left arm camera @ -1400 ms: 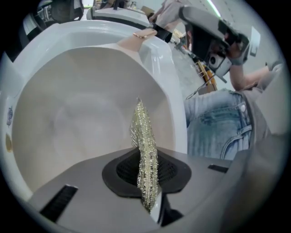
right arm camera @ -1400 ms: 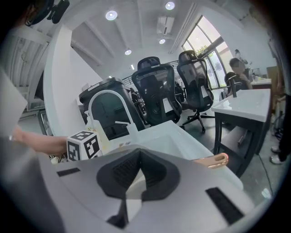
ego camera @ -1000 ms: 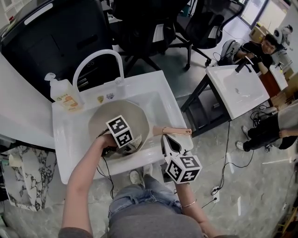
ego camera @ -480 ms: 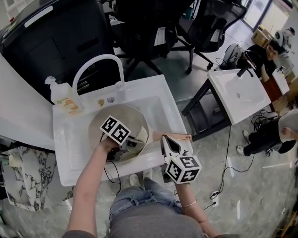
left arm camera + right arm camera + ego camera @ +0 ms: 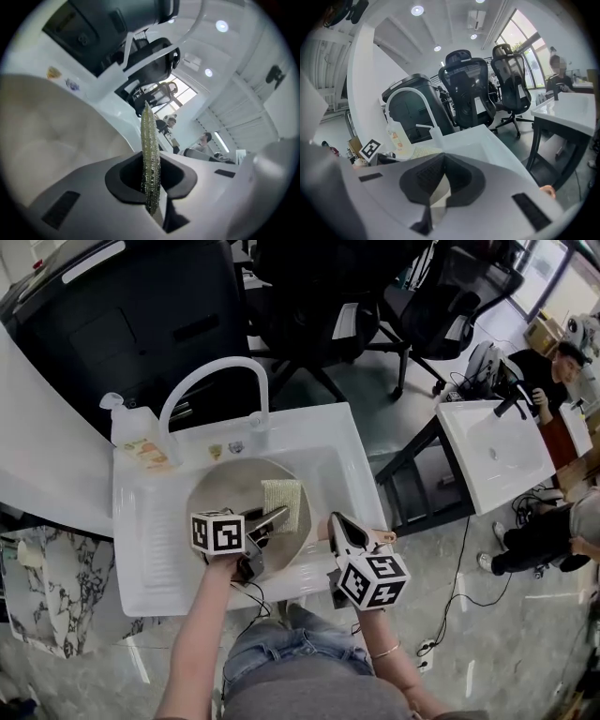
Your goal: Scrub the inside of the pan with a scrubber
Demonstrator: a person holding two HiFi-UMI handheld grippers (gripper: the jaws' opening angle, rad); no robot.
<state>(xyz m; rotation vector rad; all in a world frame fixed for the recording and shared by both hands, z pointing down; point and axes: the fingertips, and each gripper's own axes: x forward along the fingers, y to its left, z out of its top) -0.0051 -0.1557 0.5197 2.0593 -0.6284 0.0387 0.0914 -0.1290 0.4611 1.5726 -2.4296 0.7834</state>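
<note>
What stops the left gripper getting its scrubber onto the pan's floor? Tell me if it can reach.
Likely yes. The left gripper, jaws shut on the scrubber, hangs over the open pan, and nothing lies between them.

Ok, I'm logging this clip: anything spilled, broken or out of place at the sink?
Nothing stands out: the pan sits in the sink, the left gripper pinches the scrubber over it, and the right gripper holds its handle.
</note>
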